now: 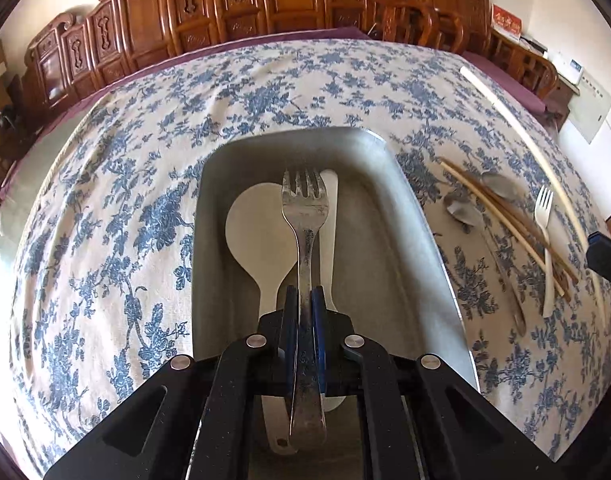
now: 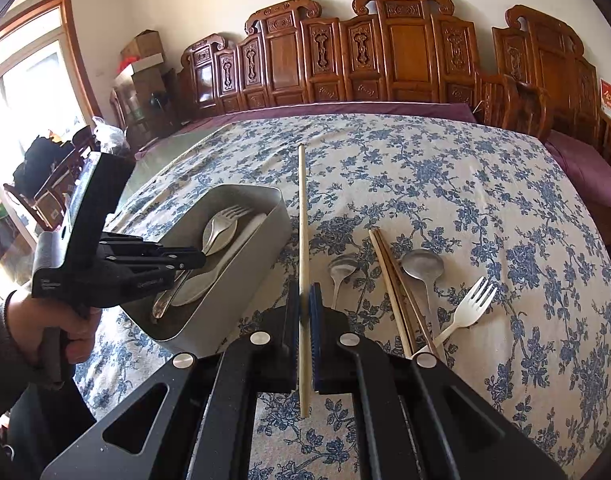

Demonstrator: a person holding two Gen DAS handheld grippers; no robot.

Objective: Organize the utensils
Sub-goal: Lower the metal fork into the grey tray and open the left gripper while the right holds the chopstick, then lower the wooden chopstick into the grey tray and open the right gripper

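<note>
Left claw: we see the left gripper [image 1: 304, 312] pinching the handle of a tarnished metal fork [image 1: 305, 216], blue pads pressed on both sides, tines pointing away from it.
Under the fork: a grey metal rectangular tray [image 1: 369, 248] sits below the left claw; a white plastic rice paddle [image 1: 253, 232] and a white flat plastic utensil [image 1: 330, 216] lie in it just past the pads; we can't tell if the fork touches them.
Right claw: the right gripper [image 2: 304, 304] is pinched on a long pale wooden chopstick [image 2: 302, 216], which runs straight ahead of the pads and sticks out behind them.
Right of right claw: near it on the blue floral tablecloth [image 2: 485, 200] we log a small metal spoon [image 2: 339, 270], a pair of brown wooden chopsticks [image 2: 393, 284], a larger metal spoon [image 2: 423, 268] and a white plastic fork [image 2: 467, 308], still outside the tray.
Left of right claw: tray just beside it, and a person's hand [image 2: 45, 320] holding the left tool over it.
Far: carved wooden chair backs [image 2: 385, 48] beyond the table edge.
</note>
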